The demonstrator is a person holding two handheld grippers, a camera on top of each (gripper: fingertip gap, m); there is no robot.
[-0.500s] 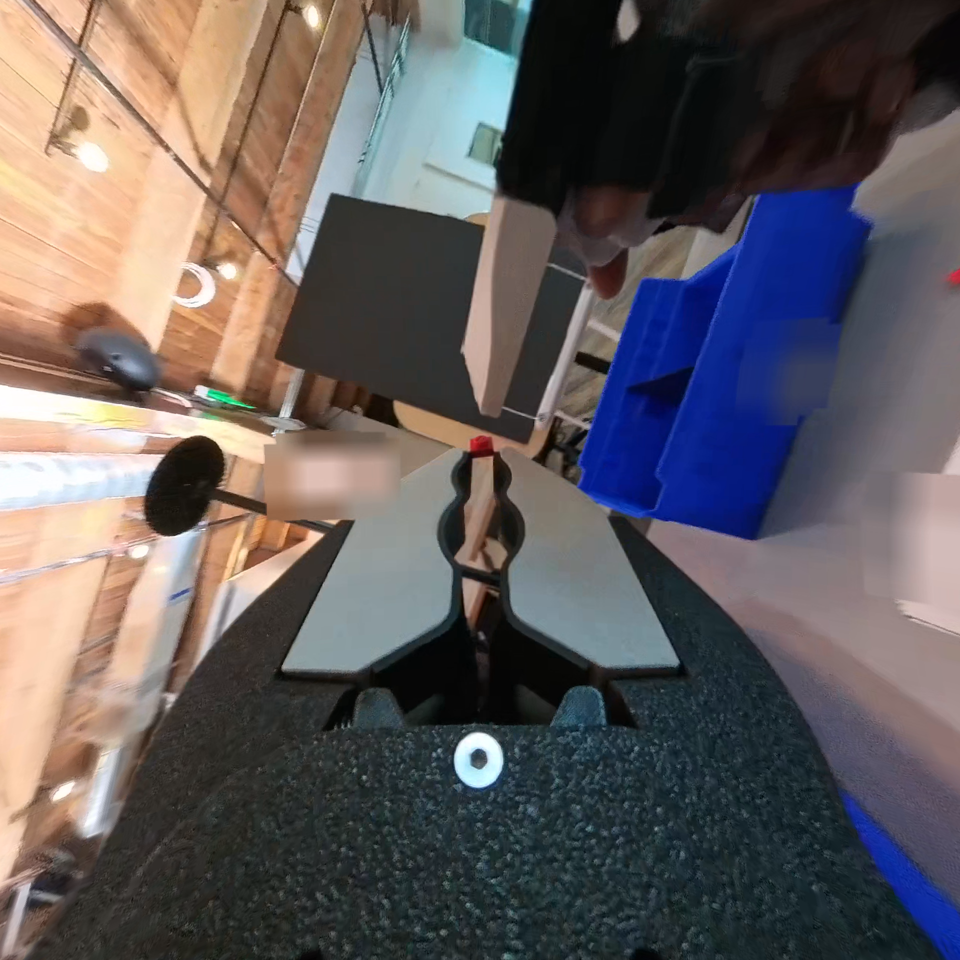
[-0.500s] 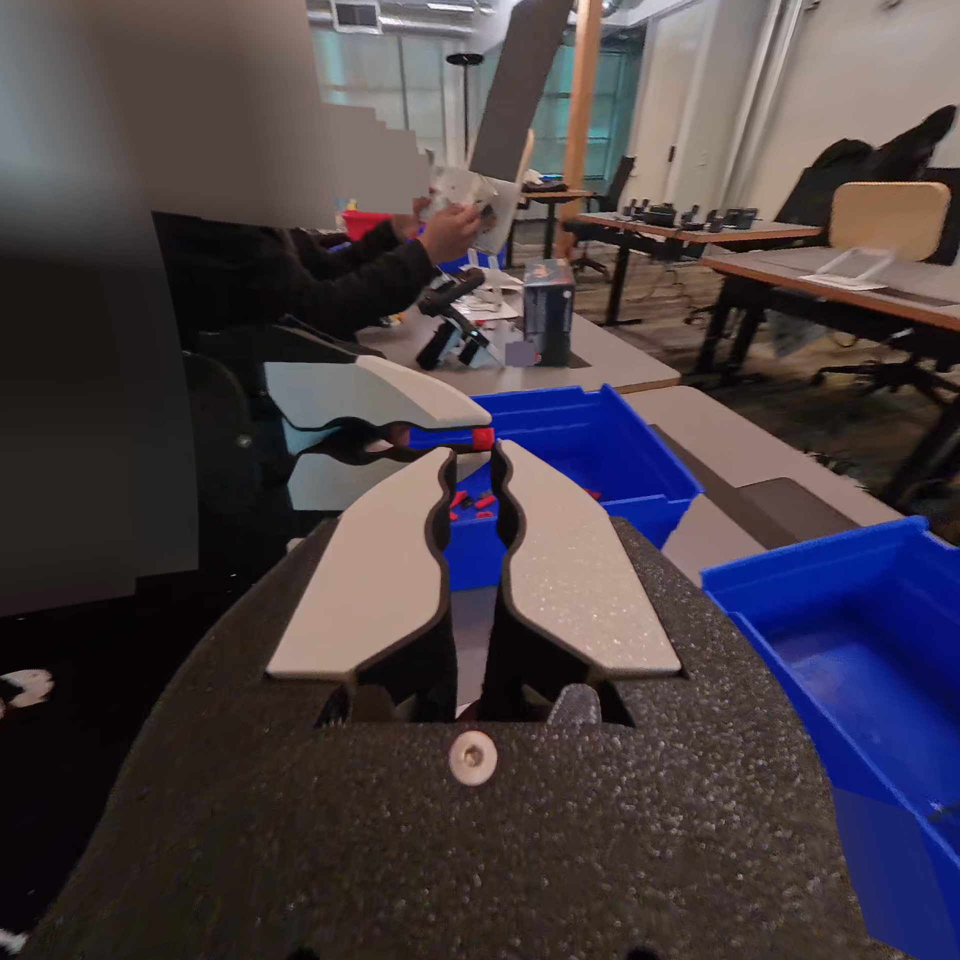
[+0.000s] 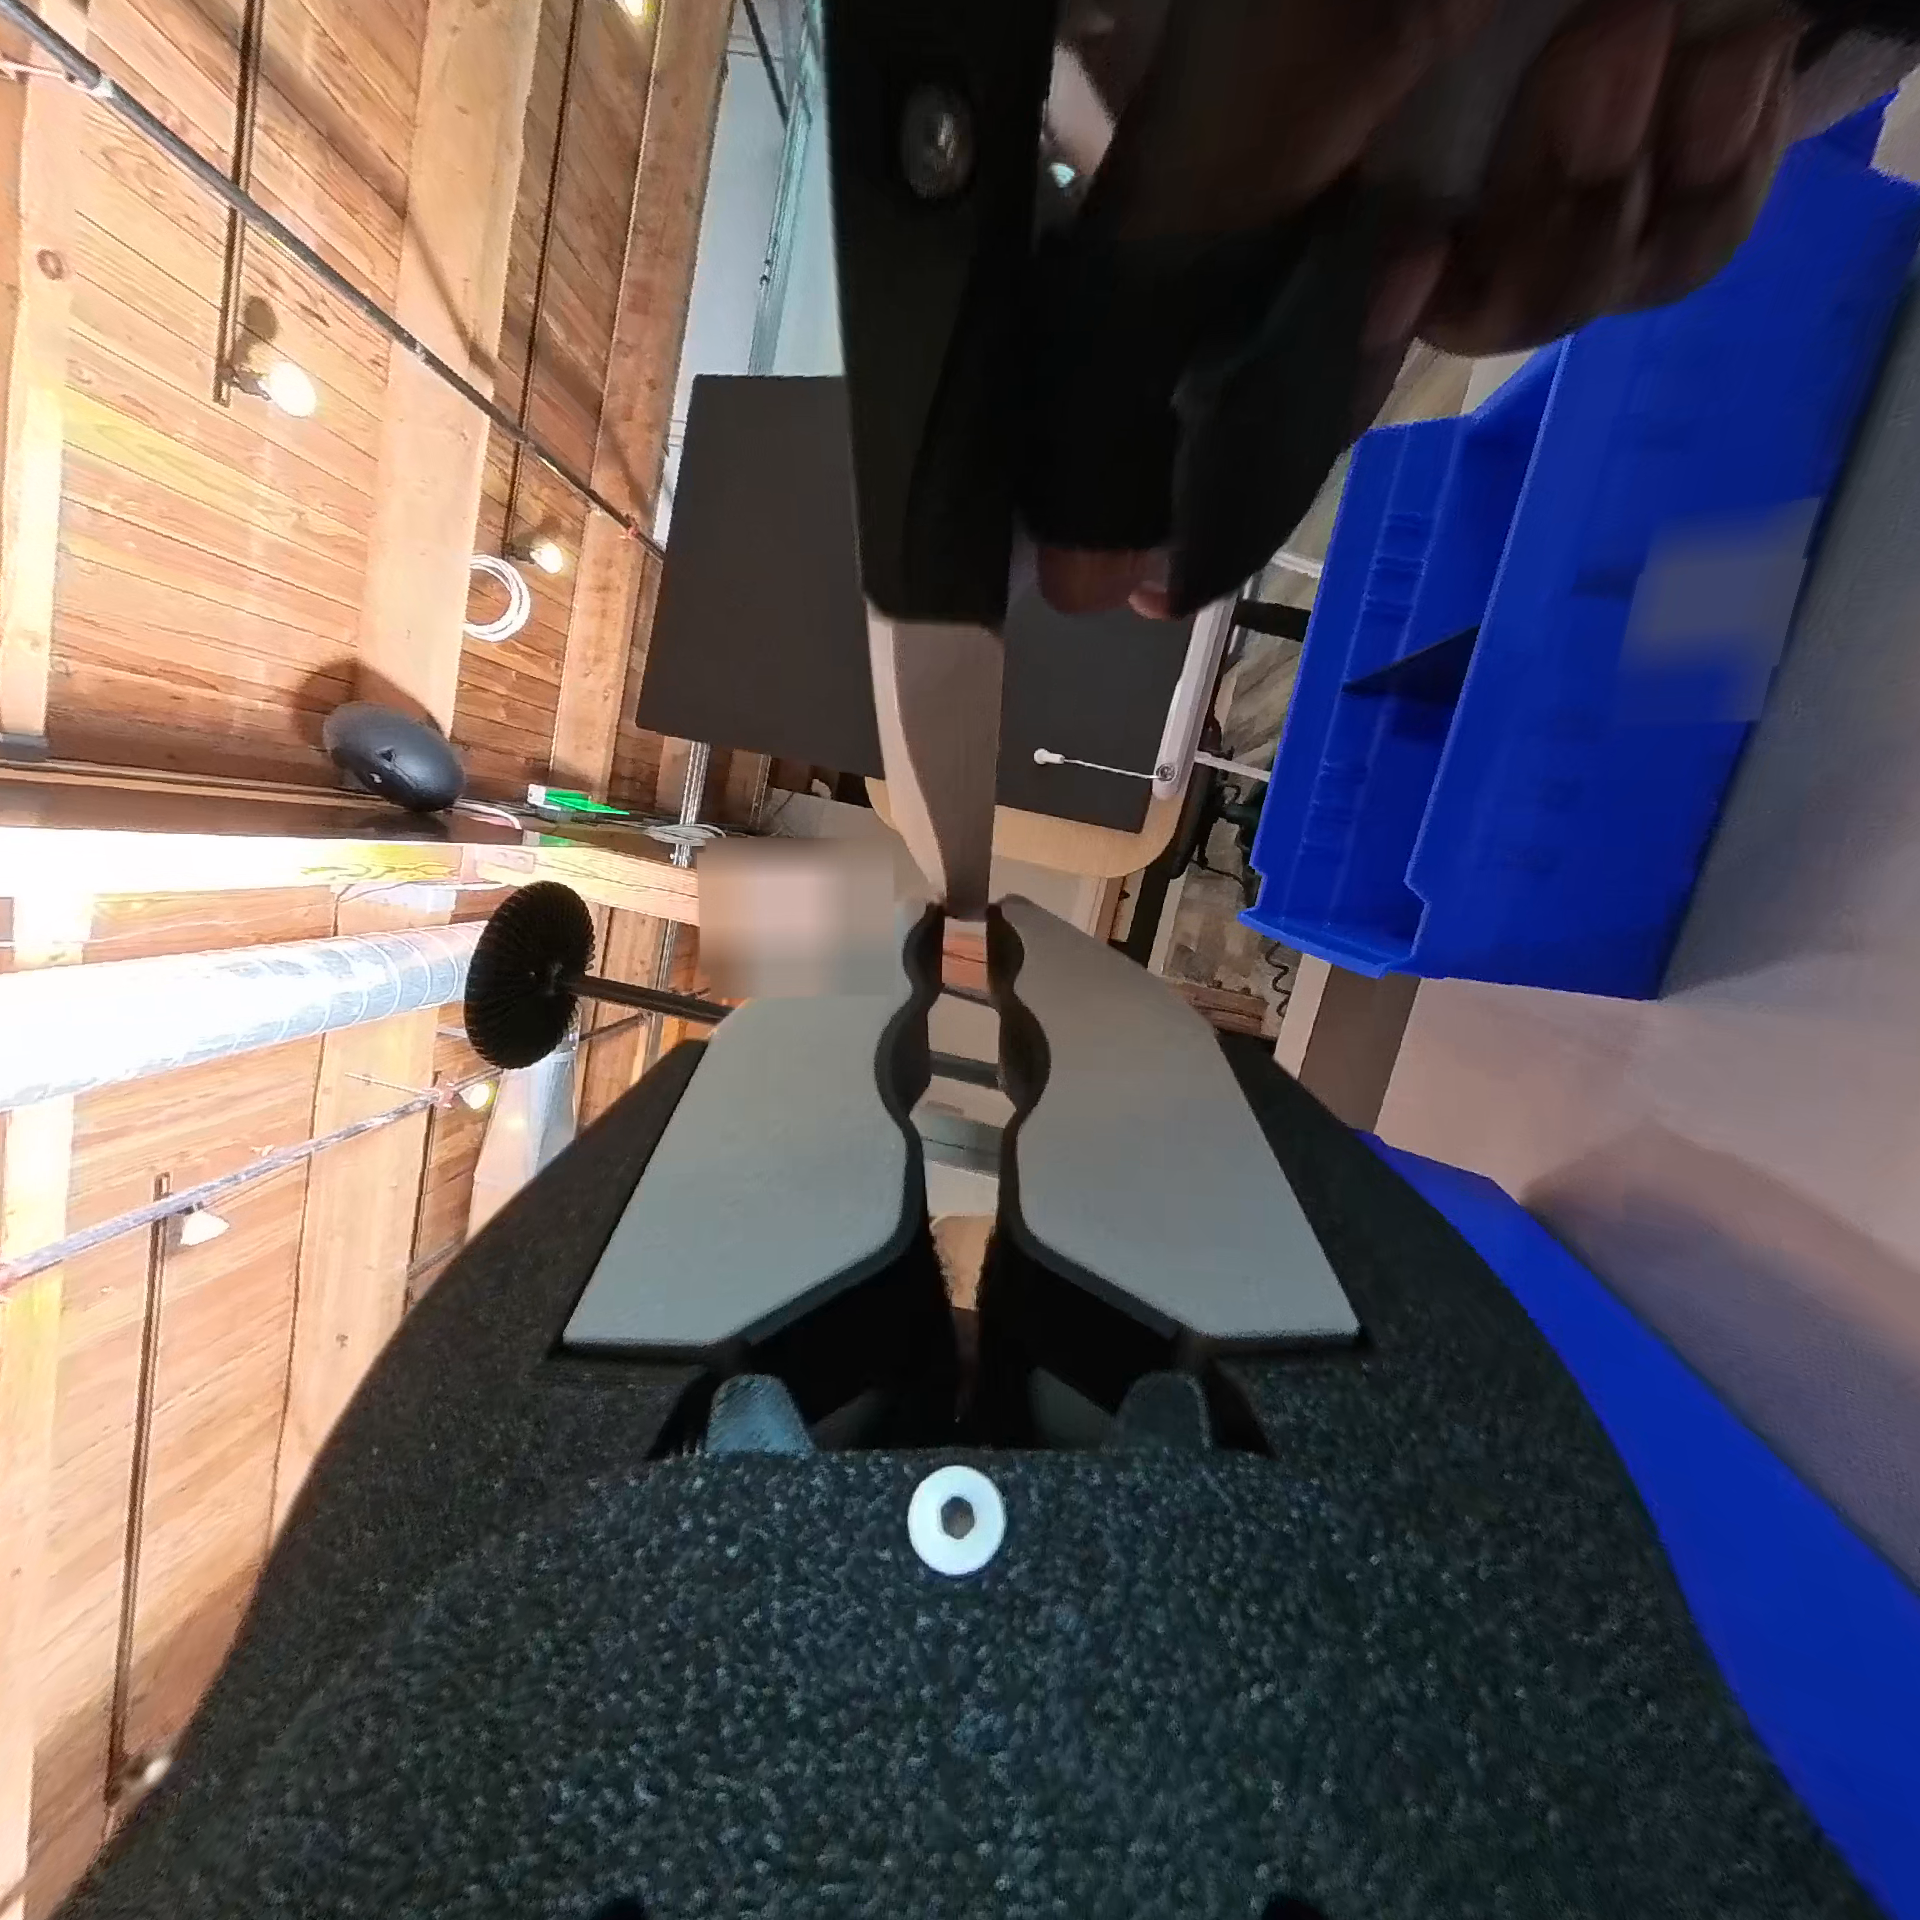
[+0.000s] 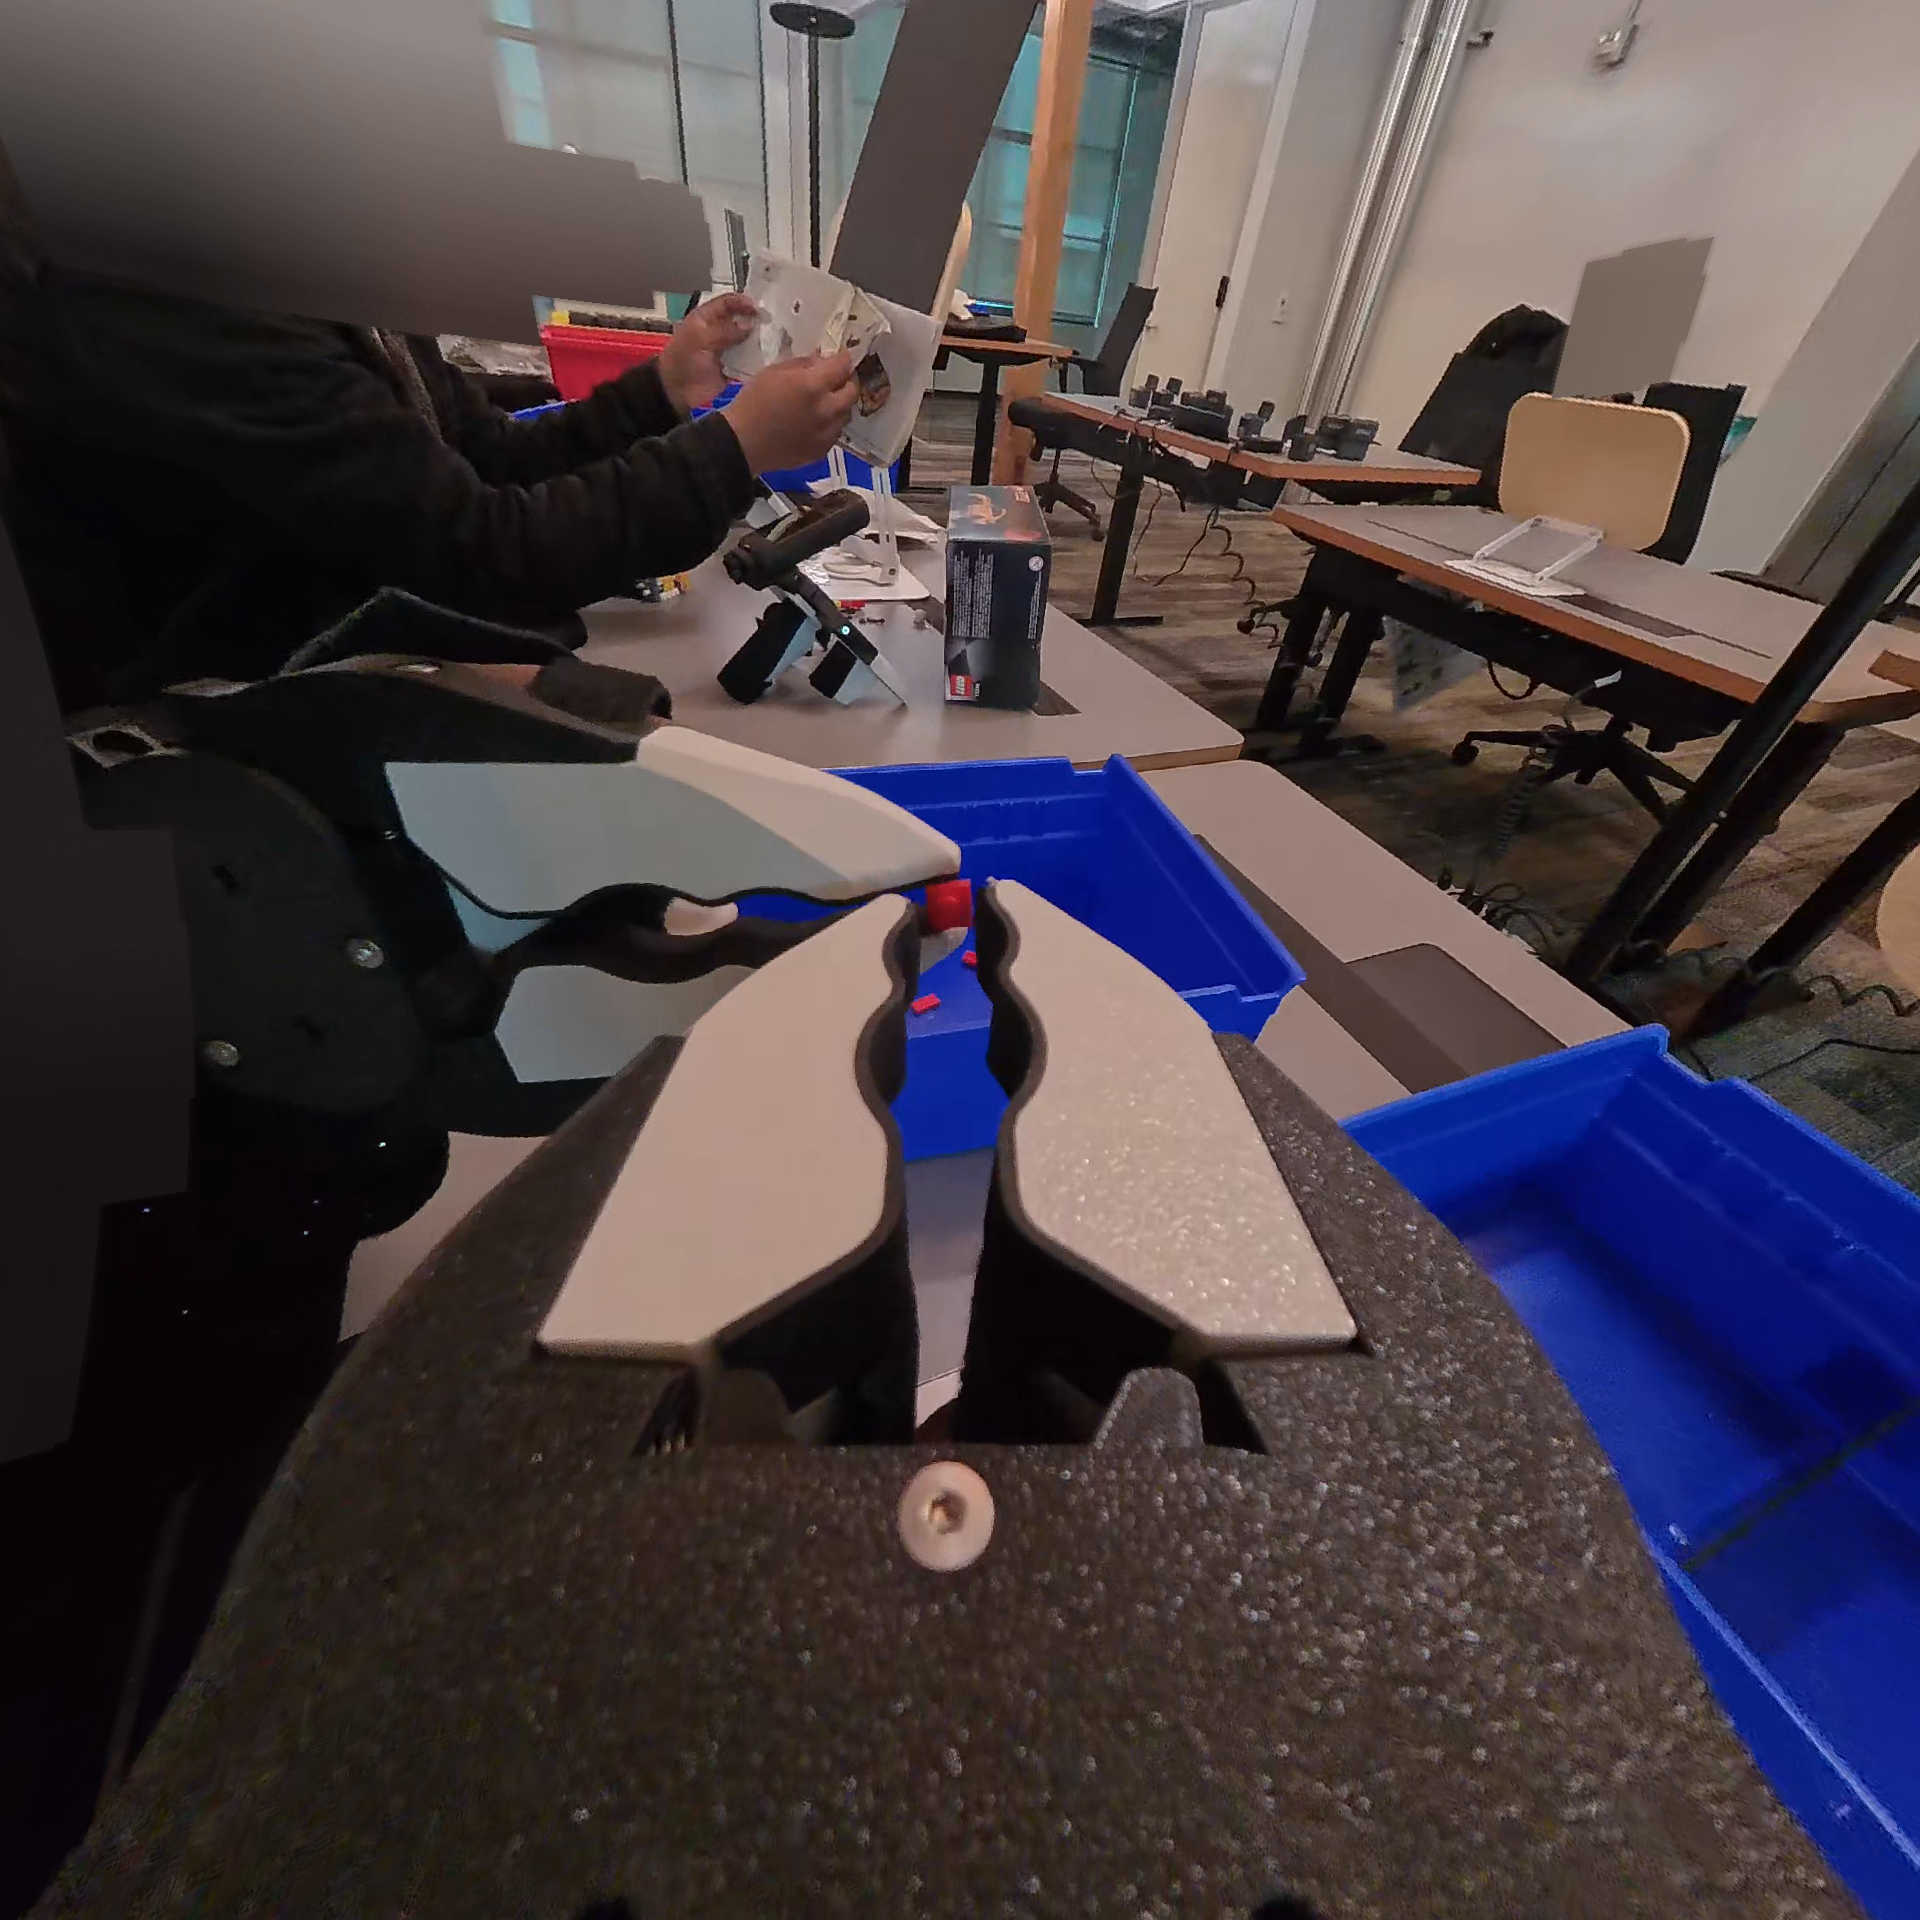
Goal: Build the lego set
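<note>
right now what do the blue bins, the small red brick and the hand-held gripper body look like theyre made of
Blue bins: apparently moulded hard plastic, smooth, slightly glossy, with ribbed walls and a rolled rim.
Small red brick: likely shiny hard plastic; it is too small to say more.
Right hand-held gripper: the black body looks grainy and matte, perhaps foam or printed plastic; its grey fingers look like speckled matte plastic.

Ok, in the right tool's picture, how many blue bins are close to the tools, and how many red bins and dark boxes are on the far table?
Blue bins: 2
Red bin: 1
Dark box: 1
Total: 4
</note>
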